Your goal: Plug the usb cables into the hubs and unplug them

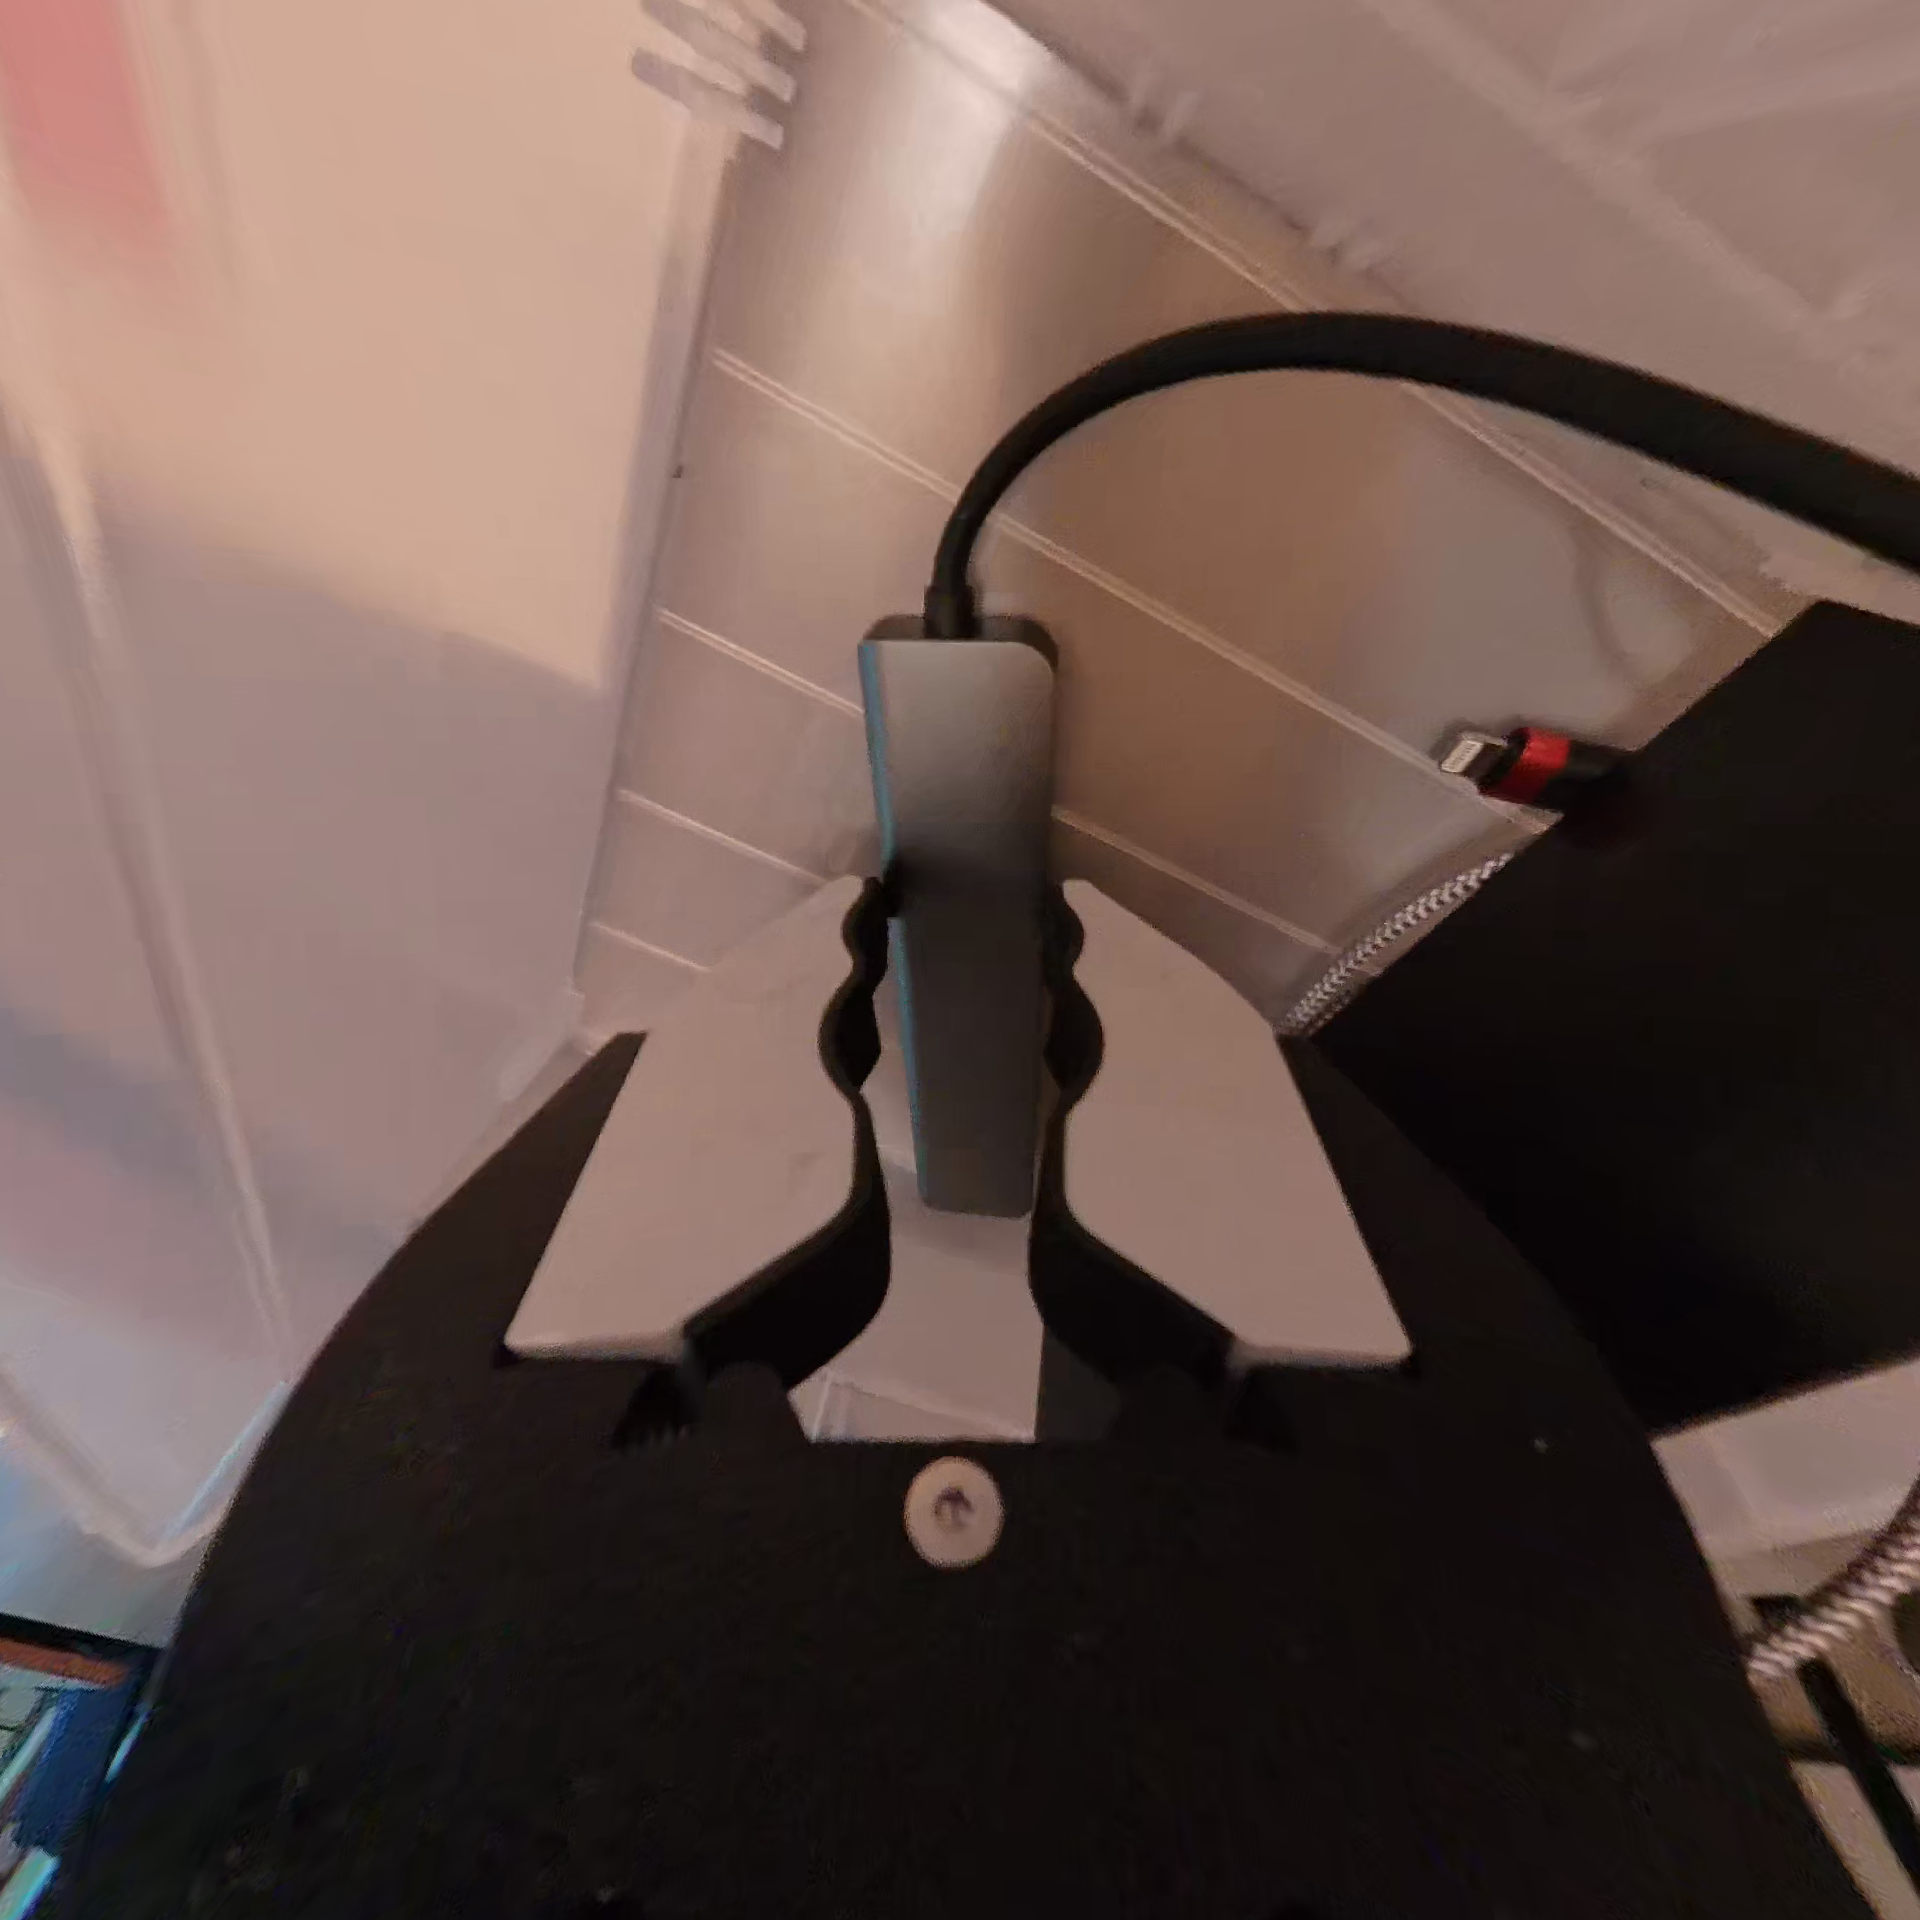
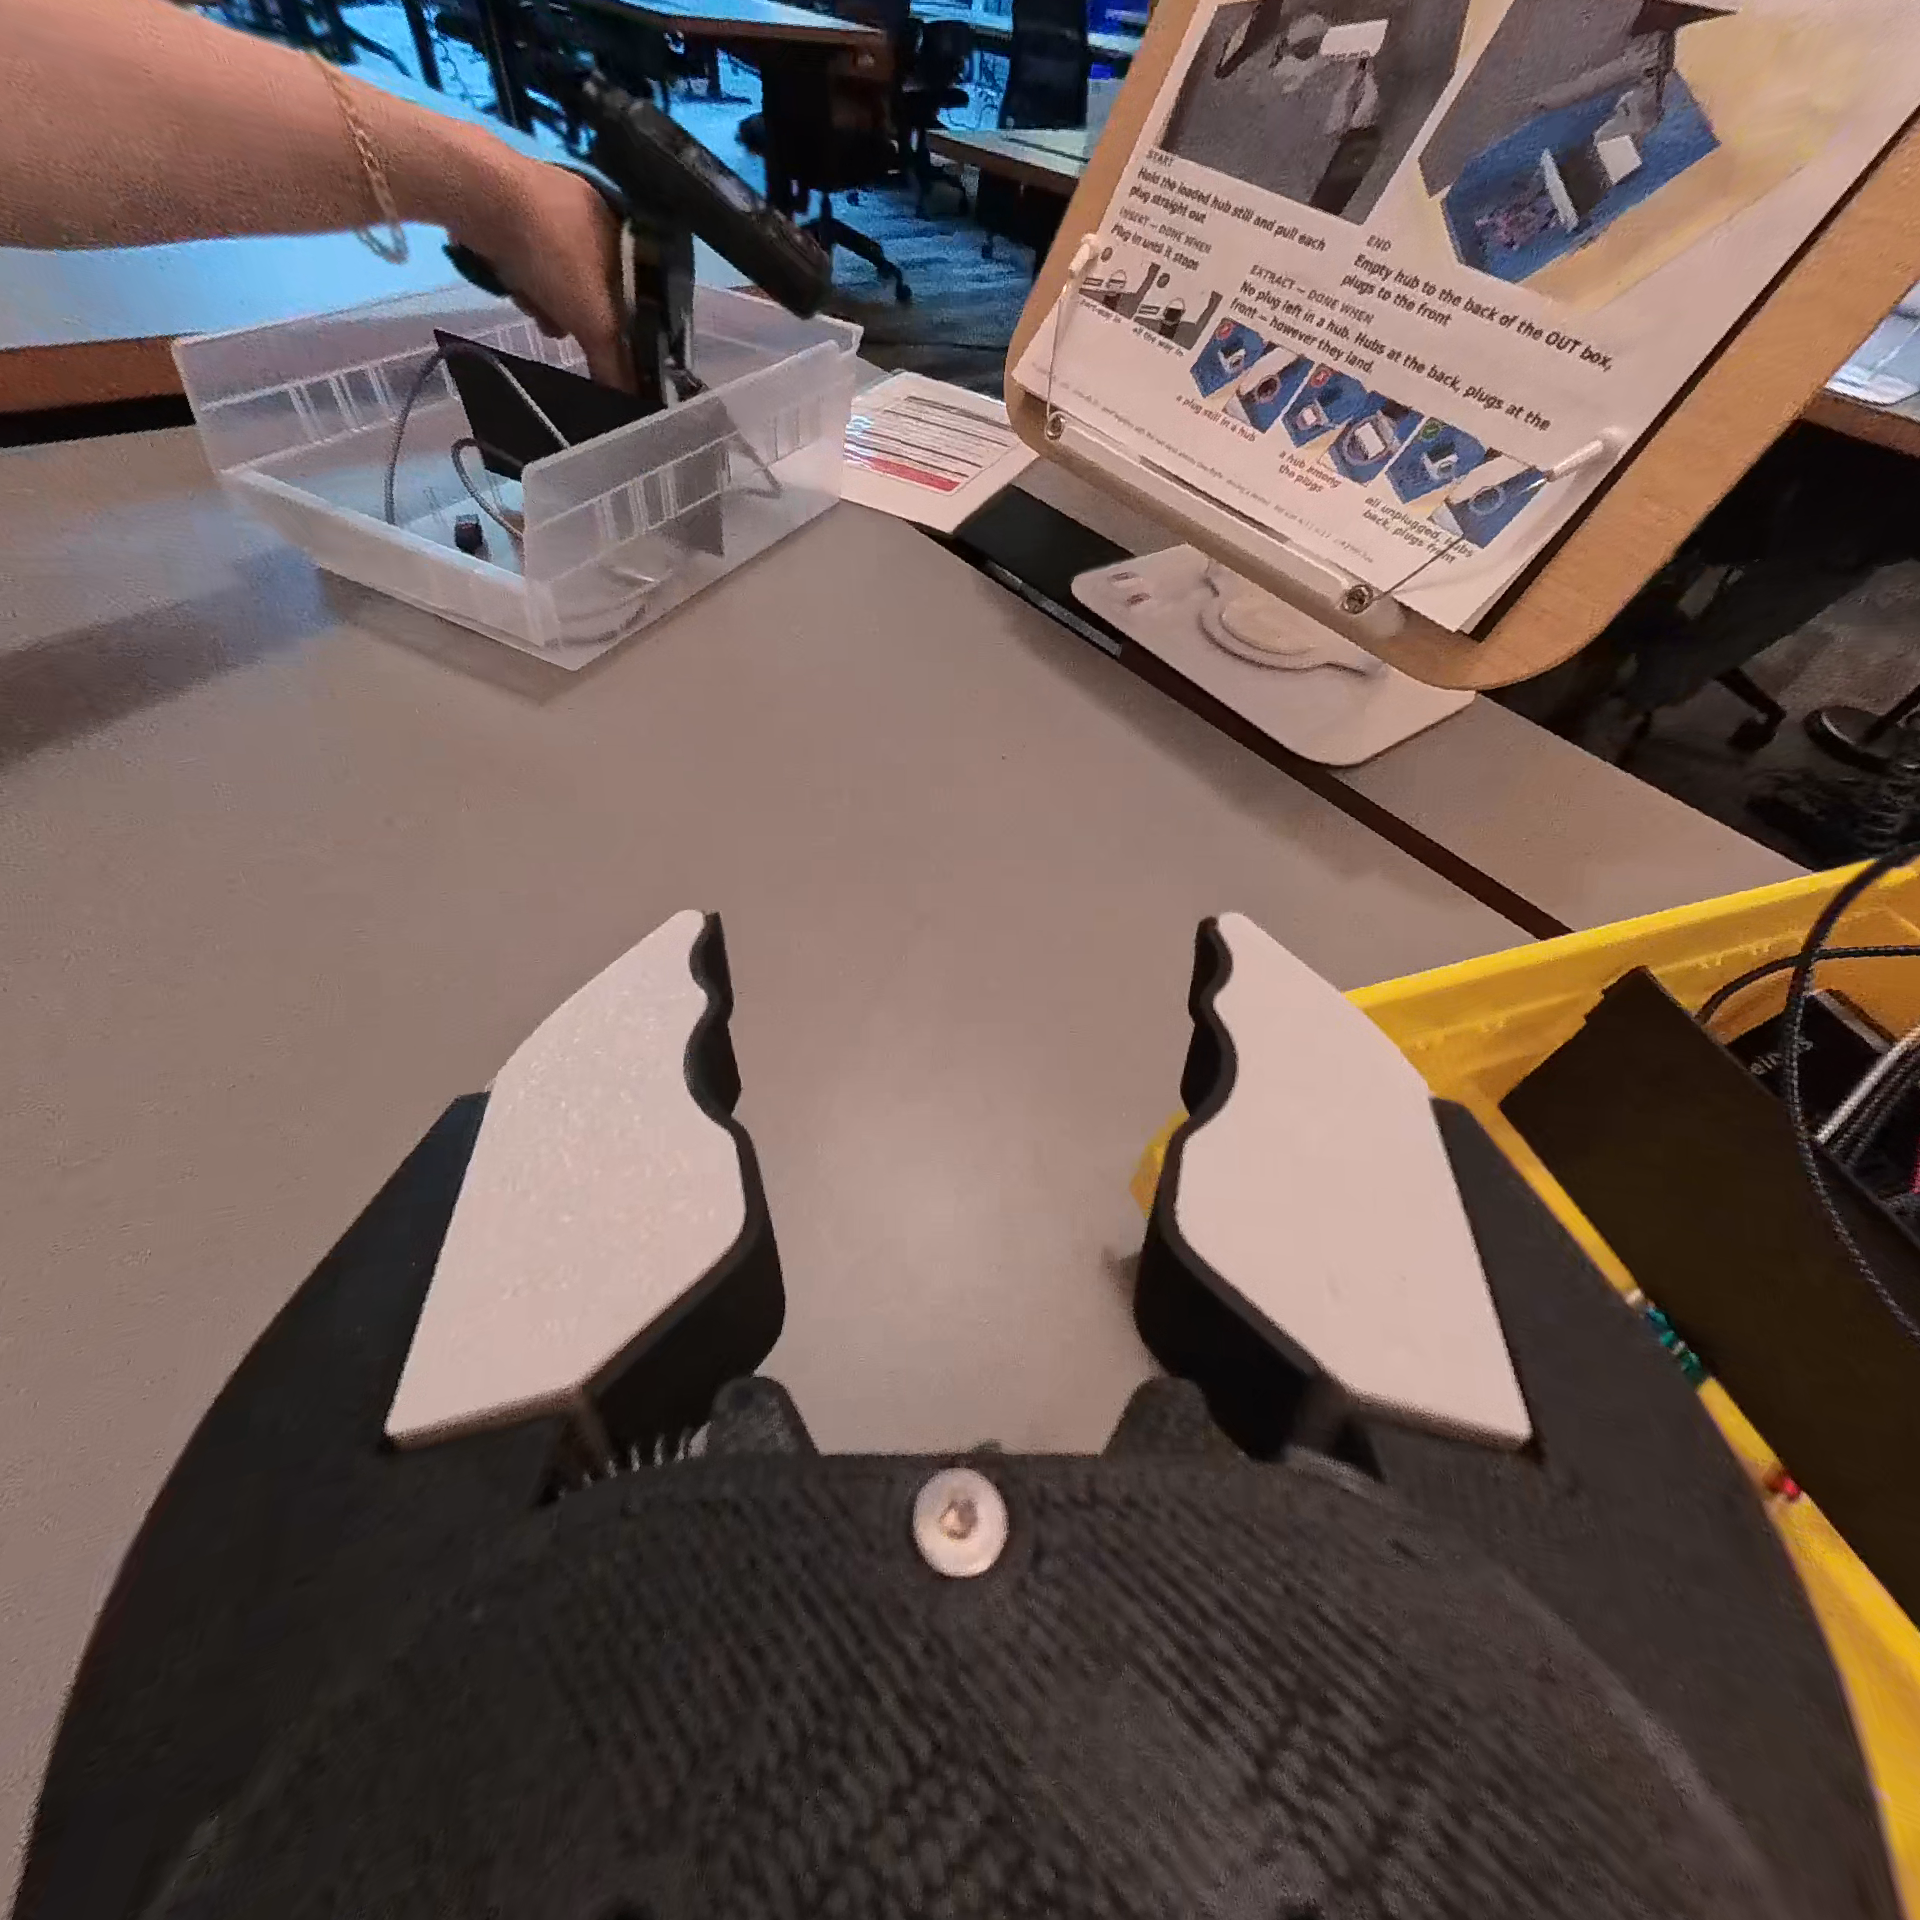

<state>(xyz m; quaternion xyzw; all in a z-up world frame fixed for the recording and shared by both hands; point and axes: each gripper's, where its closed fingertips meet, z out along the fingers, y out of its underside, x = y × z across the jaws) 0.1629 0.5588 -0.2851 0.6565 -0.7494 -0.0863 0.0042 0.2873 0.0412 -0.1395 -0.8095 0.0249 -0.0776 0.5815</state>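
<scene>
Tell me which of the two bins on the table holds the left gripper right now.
The clear bin at the far left: the left gripper reaches down into it. The yellow bin sits beside the open, empty right gripper.

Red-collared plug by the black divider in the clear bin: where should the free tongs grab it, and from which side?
Grip the red collar, not the bare metal tip. Come from the open bin side, since the black divider hides the cable behind it. The right tongs are open; the left tongs hold the grey hub.
</scene>
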